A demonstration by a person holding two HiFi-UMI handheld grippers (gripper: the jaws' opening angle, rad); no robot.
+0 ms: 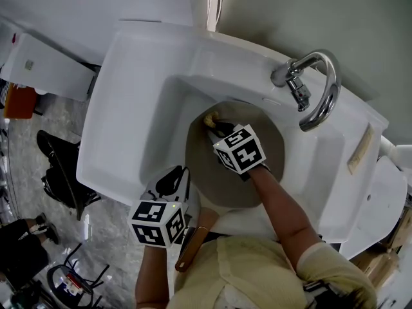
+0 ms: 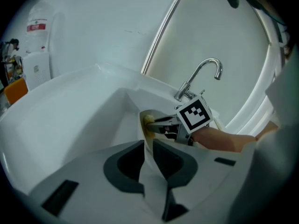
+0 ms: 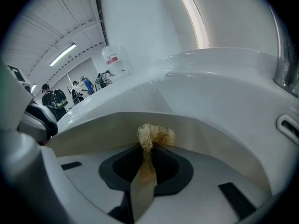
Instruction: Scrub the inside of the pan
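In the head view we look down on a white sink (image 1: 129, 102) set against a pale wall. A chrome faucet (image 1: 320, 85) stands at its back corner, and grey mottled floor (image 1: 106, 250) lies to the left. The pan (image 1: 209, 176) sits in the basin with its tan inside facing up. Its wooden handle (image 1: 193, 240) sticks out over the sink's near rim toward us, so the long axis runs from our body toward the faucet. The left tongs (image 1: 175, 180) sit at the pan's near rim, close to the root of the handle. The right tongs (image 1: 217, 127) reach inside the pan and carry a yellow fibrous scrubber (image 1: 210, 117) to its far wall.

In the left gripper view the left tongs (image 2: 148, 155) are drawn narrow, clamped on the thin pale edge of the pan (image 2: 143, 125). Past them we see the right tongs (image 2: 161, 122) in the bowl, the sink (image 2: 70, 111) and the faucet (image 2: 202, 76). A white bottle with a red label (image 2: 36, 31) stands at far left.

In the right gripper view the right tongs (image 3: 148, 158) are pressed together on the scrubber (image 3: 154, 135). Its frayed tuft touches the pan's (image 3: 219, 146) curved beige wall. The sink (image 3: 210, 78) rises behind. Beyond it we make out a labelled bottle (image 3: 112, 59), ceiling strip lights (image 3: 63, 54) and several people (image 3: 70, 90) far off in a large room.
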